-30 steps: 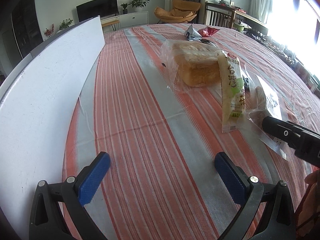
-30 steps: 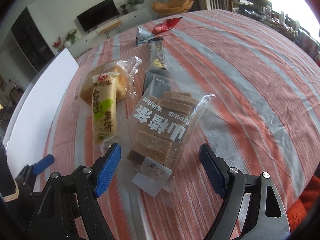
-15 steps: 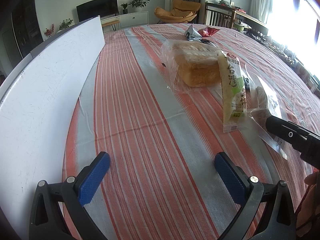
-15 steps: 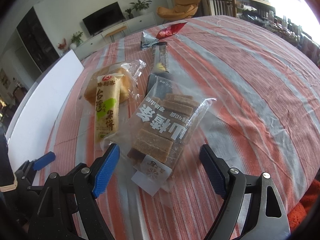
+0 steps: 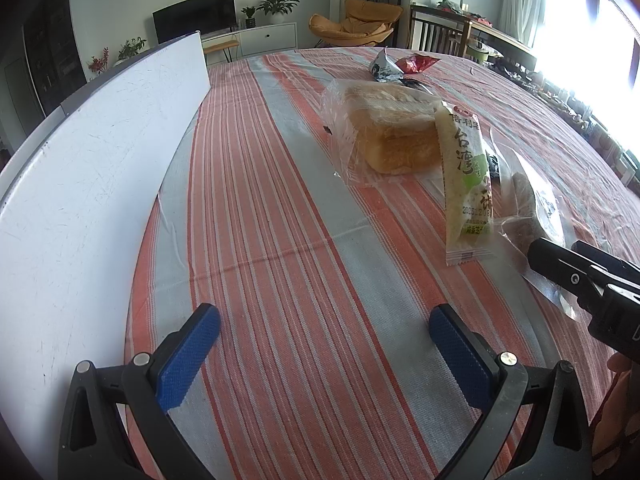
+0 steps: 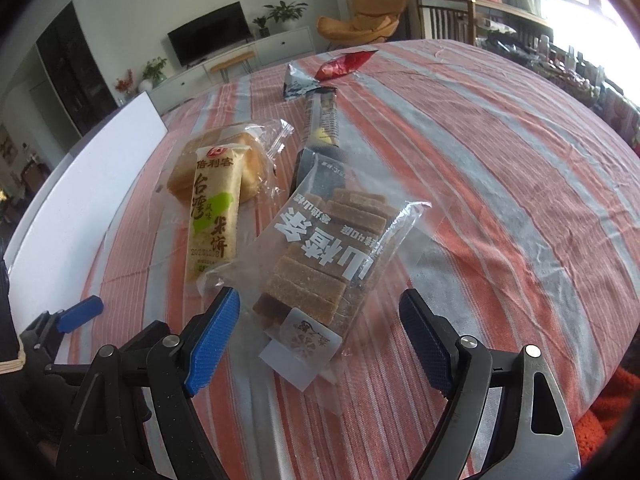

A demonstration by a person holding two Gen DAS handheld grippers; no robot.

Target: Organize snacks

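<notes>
The right gripper (image 6: 320,332) has pulled back a touch and lifted, so the snacks sit a little farther up its view than a second ago; the left gripper (image 5: 324,344) hasn't budged. Both are wide apart and holding nothing, blue pads (image 6: 212,340) clear of everything. The right one hovers over the near end of the clear bag of brown hawthorn bars (image 6: 324,268), which lies flat on the table with its long axis running away from the camera, tilted toward the far right, white label end nearest. Just to its left lies the pale rice cracker pack (image 6: 214,216), long axis pointing nearly straight away, its far end propped on the bagged bread loaf (image 6: 224,156). Beyond them a dark slim packet (image 6: 322,120) points toward the far edge, where a silver pouch (image 6: 298,82) and a red wrapper (image 6: 344,64) sit. The left gripper hangs over bare striped tablecloth (image 5: 280,220) beside the white board (image 5: 80,184) along the left edge. Behind: TV, plants, an orange chair, bright windows.
</notes>
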